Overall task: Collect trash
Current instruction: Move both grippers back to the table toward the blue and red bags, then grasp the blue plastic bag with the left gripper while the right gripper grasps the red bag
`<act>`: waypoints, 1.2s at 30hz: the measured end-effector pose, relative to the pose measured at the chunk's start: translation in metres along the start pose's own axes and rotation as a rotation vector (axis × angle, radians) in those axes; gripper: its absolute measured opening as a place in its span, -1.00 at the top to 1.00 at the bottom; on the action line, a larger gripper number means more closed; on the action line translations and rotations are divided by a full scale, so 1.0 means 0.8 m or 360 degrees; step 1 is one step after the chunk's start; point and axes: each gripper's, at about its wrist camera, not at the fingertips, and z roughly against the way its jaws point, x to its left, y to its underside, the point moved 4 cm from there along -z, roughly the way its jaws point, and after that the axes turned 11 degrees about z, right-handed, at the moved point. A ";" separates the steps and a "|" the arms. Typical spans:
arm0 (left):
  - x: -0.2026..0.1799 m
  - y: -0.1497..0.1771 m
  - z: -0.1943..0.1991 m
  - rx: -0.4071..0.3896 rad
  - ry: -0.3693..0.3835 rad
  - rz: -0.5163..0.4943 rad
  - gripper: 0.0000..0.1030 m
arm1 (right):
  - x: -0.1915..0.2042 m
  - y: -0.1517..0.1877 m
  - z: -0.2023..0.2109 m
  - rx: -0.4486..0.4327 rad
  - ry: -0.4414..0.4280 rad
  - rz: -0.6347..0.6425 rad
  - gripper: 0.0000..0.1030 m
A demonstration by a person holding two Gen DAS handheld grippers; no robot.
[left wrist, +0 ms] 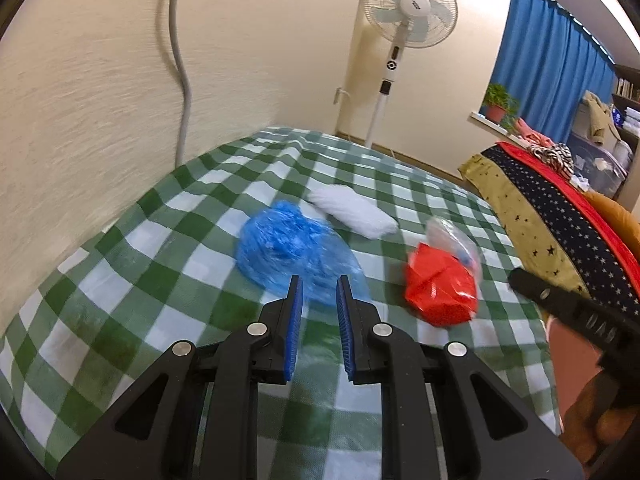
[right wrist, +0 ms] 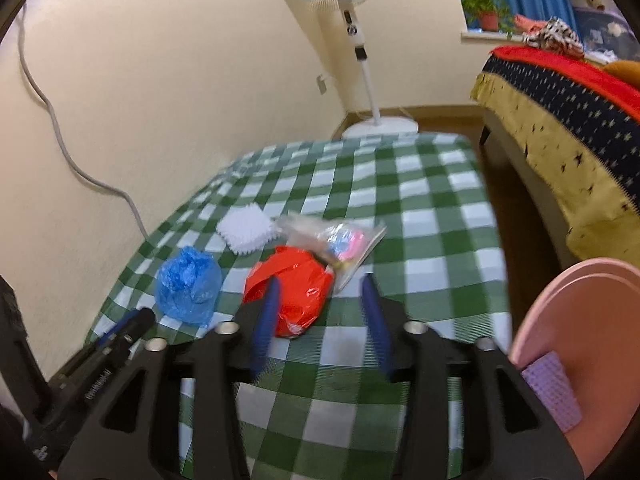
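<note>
While both grippers hang above the green-checked tablecloth [left wrist: 132, 248], neither holds anything. The left gripper [left wrist: 319, 284] has its blue-padded fingers [left wrist: 295, 312] parted by a narrow gap, with the near edge of the crumpled blue plastic bag [left wrist: 288, 248] showing between and just beyond the tips. The right gripper [right wrist: 320, 286] is spread wider; its left finger crosses in front of the crumpled red plastic bag [right wrist: 298, 292], and whether it touches the bag cannot be told through the blur. Against the far side of the red bag lies a clear plastic packet [right wrist: 340, 240] with pink and blue contents, and beyond the blue bag rests a white textured pad [right wrist: 246, 232]. All four pieces lie near one another on the cloth. To the right stands a pink bin [right wrist: 576, 320] holding a purple waffled piece [right wrist: 554, 388]. A pedestal fan [left wrist: 408, 4], a grey cable [left wrist: 178, 52] and a star-patterned bed cover [left wrist: 532, 216] form the background.
</note>
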 end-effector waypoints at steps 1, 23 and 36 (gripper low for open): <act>0.003 -0.002 -0.003 0.0005 -0.0017 0.0008 0.66 | 0.000 0.001 -0.005 0.0010 -0.0009 -0.0013 -0.02; 0.034 -0.010 -0.065 0.0280 -0.0121 0.0190 0.30 | 0.016 0.012 -0.053 0.0149 -0.0186 -0.0055 0.34; 0.023 -0.016 -0.037 0.0216 -0.0080 0.0099 0.99 | 0.024 -0.006 -0.001 -0.0010 -0.0155 0.0033 0.60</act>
